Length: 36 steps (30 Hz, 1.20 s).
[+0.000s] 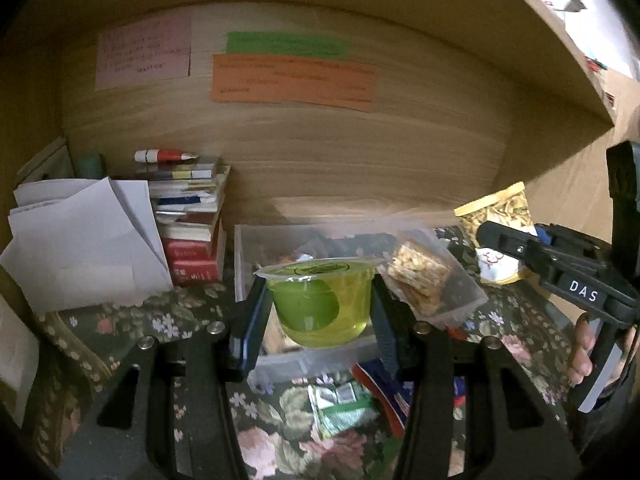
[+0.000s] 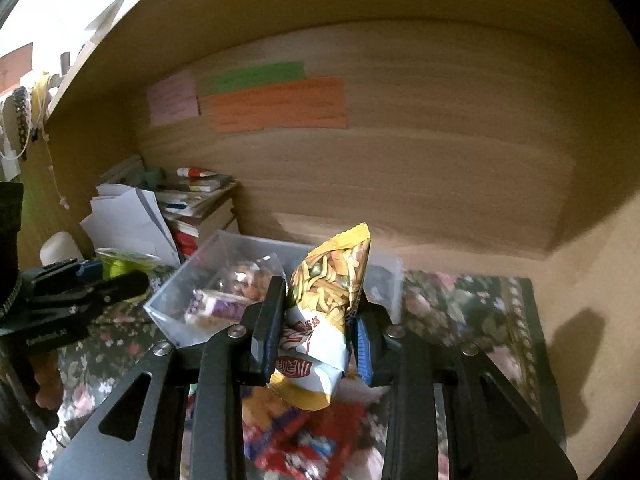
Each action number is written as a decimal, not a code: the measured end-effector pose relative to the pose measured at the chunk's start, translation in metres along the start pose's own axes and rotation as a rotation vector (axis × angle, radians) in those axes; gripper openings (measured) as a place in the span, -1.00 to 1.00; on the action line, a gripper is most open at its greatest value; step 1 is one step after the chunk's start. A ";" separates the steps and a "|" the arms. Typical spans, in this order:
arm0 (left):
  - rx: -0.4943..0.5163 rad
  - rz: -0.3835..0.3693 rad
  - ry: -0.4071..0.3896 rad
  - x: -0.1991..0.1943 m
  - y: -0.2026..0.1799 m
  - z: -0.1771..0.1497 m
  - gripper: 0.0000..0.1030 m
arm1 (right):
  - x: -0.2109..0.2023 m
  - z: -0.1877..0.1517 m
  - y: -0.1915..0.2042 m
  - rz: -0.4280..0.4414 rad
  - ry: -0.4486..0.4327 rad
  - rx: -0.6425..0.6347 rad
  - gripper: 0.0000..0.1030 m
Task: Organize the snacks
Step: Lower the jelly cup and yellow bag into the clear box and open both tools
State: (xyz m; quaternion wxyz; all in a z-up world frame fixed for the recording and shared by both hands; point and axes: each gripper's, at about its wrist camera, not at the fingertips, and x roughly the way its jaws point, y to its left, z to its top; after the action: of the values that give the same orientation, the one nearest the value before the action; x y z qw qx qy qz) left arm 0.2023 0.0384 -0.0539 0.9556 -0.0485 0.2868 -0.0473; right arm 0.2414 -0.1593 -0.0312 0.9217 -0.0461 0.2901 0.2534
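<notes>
My left gripper (image 1: pixel 318 312) is shut on a green jelly cup (image 1: pixel 318 300) and holds it over the clear plastic box (image 1: pixel 248 248). In the right wrist view the jelly cup (image 2: pixel 124 262) shows at the left, held by the left gripper (image 2: pixel 100 280). My right gripper (image 2: pixel 320 320) is shut on a yellow snack bag (image 2: pixel 328 300) printed with fried sticks, held just in front of the clear box (image 2: pixel 176 300), which holds several wrapped snacks. The right gripper (image 1: pixel 504 240) with the yellow bag (image 1: pixel 496 208) shows at the right of the left wrist view.
A clear snack packet (image 1: pixel 428 280) leans on the box's right rim. Loose packets (image 1: pixel 344 404) lie on the floral cloth (image 1: pixel 120 320) in front. A book stack (image 1: pixel 192 216) and white papers (image 1: pixel 88 240) stand at the left. Wooden shelf walls enclose the space.
</notes>
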 end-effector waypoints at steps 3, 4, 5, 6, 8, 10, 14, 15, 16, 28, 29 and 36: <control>0.001 0.003 0.002 0.008 0.003 0.005 -0.06 | 0.012 0.007 0.008 0.009 0.012 -0.019 -0.46; 0.003 0.006 0.003 0.011 0.004 0.006 -0.06 | 0.015 0.009 0.010 0.013 0.018 -0.023 -0.46; 0.004 0.010 0.004 0.015 0.004 0.008 -0.06 | 0.022 0.011 0.012 0.018 0.029 -0.028 -0.46; 0.004 0.010 0.007 0.018 0.005 0.009 -0.06 | 0.026 0.012 0.014 0.021 0.036 -0.031 -0.46; 0.005 0.010 0.017 0.025 0.007 0.010 -0.06 | 0.039 0.014 0.018 0.021 0.058 -0.042 -0.46; 0.003 0.011 0.030 0.034 0.010 0.011 -0.06 | 0.049 0.015 0.018 0.027 0.083 -0.047 -0.46; 0.003 0.020 0.057 0.052 0.014 0.011 -0.06 | 0.074 0.016 0.019 0.026 0.142 -0.055 -0.46; 0.000 0.020 0.066 0.056 0.015 0.011 -0.06 | 0.081 0.015 0.018 0.027 0.160 -0.055 -0.46; 0.000 0.020 0.075 0.060 0.016 0.010 -0.06 | 0.085 0.015 0.018 0.029 0.171 -0.055 -0.46; -0.021 0.026 0.152 0.088 0.025 0.008 -0.04 | 0.105 0.011 0.022 0.015 0.238 -0.086 -0.37; -0.023 0.023 0.145 0.087 0.025 0.008 -0.03 | 0.105 0.011 0.022 0.017 0.237 -0.086 -0.23; 0.004 0.033 0.068 0.058 0.015 0.013 0.21 | 0.075 0.012 0.015 0.008 0.177 -0.075 0.10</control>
State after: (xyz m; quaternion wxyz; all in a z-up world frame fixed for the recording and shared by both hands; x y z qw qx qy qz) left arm 0.2580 0.0472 -0.0764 0.9460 -0.0404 0.3199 -0.0337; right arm 0.2931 -0.1101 -0.0620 0.8890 -0.1018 0.3610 0.2627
